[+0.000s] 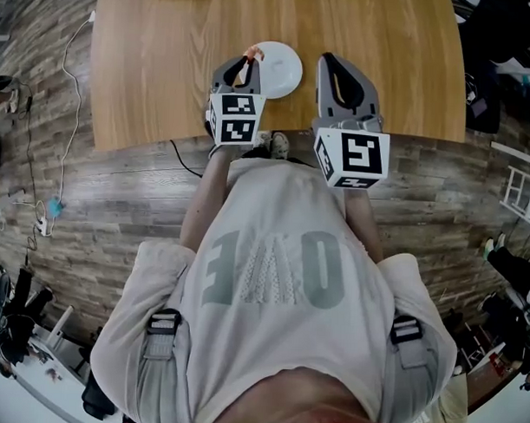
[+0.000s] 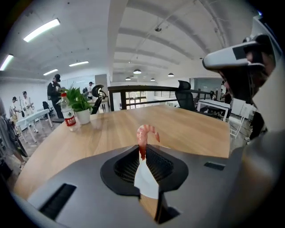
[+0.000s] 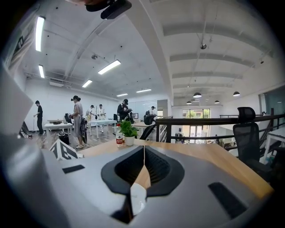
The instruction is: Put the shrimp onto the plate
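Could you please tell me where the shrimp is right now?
In the head view, the shrimp is pinched at the tips of the left gripper, by the left edge of the white plate on the wooden table.

Plate [image 1: 283,72] on table [image 1: 149,63], L tool [image 1: 249,58] w/ shrimp [image 1: 252,51] at plate's left rim, R tool [image 1: 327,61] just right of it

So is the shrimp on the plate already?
Not yet. The left gripper is shut on the shrimp, which sticks up from its jaws right by the rim of the white plate.
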Available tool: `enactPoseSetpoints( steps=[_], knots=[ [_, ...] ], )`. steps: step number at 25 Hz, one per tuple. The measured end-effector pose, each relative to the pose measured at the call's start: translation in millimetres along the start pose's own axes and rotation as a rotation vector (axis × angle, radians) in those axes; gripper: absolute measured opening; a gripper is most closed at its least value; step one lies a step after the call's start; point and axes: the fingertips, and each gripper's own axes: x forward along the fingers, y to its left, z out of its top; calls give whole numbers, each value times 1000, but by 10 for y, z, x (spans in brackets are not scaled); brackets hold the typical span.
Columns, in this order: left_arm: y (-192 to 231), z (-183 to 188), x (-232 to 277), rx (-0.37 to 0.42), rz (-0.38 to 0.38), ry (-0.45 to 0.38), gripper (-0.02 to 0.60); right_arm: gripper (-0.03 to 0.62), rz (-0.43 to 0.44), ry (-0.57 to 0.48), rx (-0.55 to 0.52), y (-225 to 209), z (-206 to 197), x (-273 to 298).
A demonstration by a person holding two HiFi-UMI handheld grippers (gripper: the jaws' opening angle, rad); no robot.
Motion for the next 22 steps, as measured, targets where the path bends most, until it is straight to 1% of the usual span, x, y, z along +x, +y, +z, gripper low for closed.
enactPoseSetpoints(
  steps=[4,10,15,22],
  knots=[
    [-82,-272,114,-10,-47,121,52,20,-12,13,8,-23,-39,-18],
    [-215,-607,205,-11,-114,281,52,20,-21,29,17,-33,-74,-23],
    [-260,-704,210,-3,-130,339,52,20,-21,38,20,-37,-94,-32],
    [-304,-780,186,41,-140,391,52,20,-14,38,19,-6,-107,-41]
  ],
)
